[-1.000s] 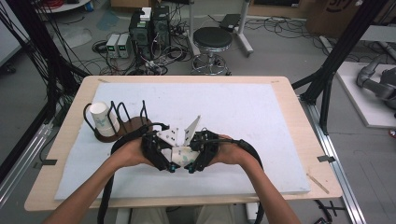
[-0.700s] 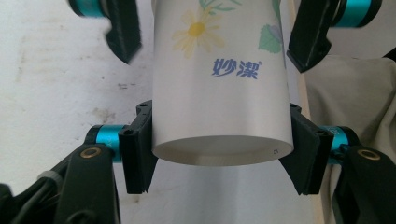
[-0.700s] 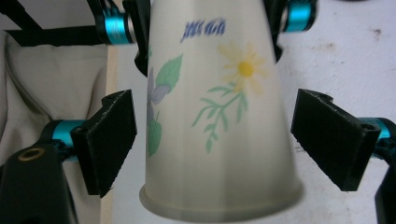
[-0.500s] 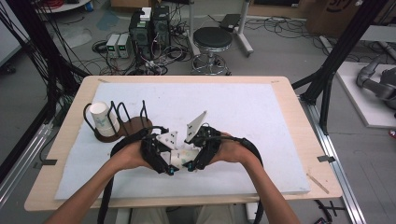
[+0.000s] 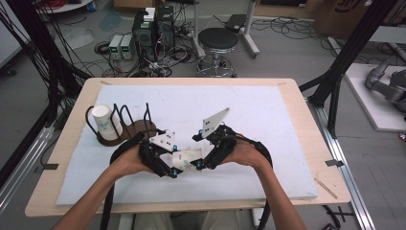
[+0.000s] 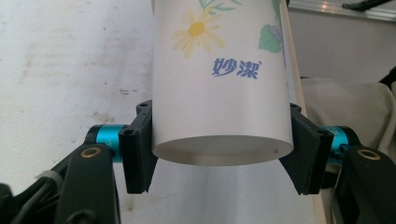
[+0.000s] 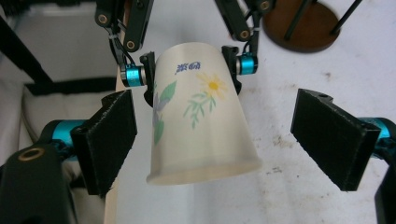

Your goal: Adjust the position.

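Observation:
A white paper cup (image 6: 219, 79) printed with daisies and blue writing is held on its side just above the white mat. My left gripper (image 6: 215, 154) is shut on the cup near its base; it also shows far off as the left gripper (image 7: 191, 70). My right gripper (image 7: 219, 140) stands open, one pad on each side of the cup (image 7: 201, 126) near its rim, and neither pad presses on it. From above, the left gripper (image 5: 165, 160) and right gripper (image 5: 208, 155) face each other near the table's front, with the cup (image 5: 187, 158) between them.
A dark wooden rack (image 5: 125, 130) with black wire loops stands at the left of the mat, and a second paper cup (image 5: 105, 122) lies in its left end. The white mat (image 5: 268, 124) covers most of the wooden table (image 5: 306, 120). A stool and cables are beyond the far edge.
My right gripper has drawn a little to the right, and its grey plate is tilted higher. The left gripper with the cup has barely moved.

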A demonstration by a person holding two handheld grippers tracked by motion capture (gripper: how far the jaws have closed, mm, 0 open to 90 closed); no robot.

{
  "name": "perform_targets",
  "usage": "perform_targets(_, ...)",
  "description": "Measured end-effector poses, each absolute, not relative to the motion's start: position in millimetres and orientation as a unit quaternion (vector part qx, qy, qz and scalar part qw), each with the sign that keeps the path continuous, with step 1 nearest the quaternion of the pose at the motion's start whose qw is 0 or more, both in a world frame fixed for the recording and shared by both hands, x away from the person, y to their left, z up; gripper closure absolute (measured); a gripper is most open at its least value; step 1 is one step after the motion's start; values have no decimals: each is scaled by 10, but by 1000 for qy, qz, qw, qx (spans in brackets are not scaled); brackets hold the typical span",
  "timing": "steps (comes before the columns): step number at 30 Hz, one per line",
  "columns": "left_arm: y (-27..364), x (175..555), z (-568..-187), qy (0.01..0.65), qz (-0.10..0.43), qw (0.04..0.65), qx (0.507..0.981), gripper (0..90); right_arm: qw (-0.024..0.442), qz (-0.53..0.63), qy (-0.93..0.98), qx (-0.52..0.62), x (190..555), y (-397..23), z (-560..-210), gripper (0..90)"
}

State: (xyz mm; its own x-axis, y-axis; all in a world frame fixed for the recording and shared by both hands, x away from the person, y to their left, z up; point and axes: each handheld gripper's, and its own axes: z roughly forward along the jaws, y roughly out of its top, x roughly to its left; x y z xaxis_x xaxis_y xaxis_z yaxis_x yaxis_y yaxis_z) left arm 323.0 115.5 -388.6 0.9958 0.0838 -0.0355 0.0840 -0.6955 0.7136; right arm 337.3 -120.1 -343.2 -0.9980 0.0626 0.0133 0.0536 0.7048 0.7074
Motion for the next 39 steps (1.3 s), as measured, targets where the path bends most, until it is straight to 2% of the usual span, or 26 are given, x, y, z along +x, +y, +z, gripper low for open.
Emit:
perform_targets(5,1294,3223,-3901,58,9,433,899,361,6,426,904,44,3369,-1330,-3414,148)
perform_targets(6,1356,3222,-3910,68,6,462,884,360,7,443,895,50,3363,-1373,-3422,148)
perform_targets(9,1418,3222,-3916,69,9,487,871,360,2,460,886,57,3356,-1420,-3448,149)
perform_targets(12,1515,3206,-3947,81,4,542,837,360,1,496,866,67,3345,-1494,-3512,149)
perform_targets(16,1580,3202,-3977,87,1,573,815,360,1,517,853,77,3328,-1527,-3573,150)
perform_targets(26,1702,3200,-4034,94,-1,613,784,360,-12,547,831,98,3298,-1577,-3830,155)
perform_targets(39,1708,3197,-4112,92,-3,652,753,360,-22,564,820,94,3299,-1524,-3892,157)
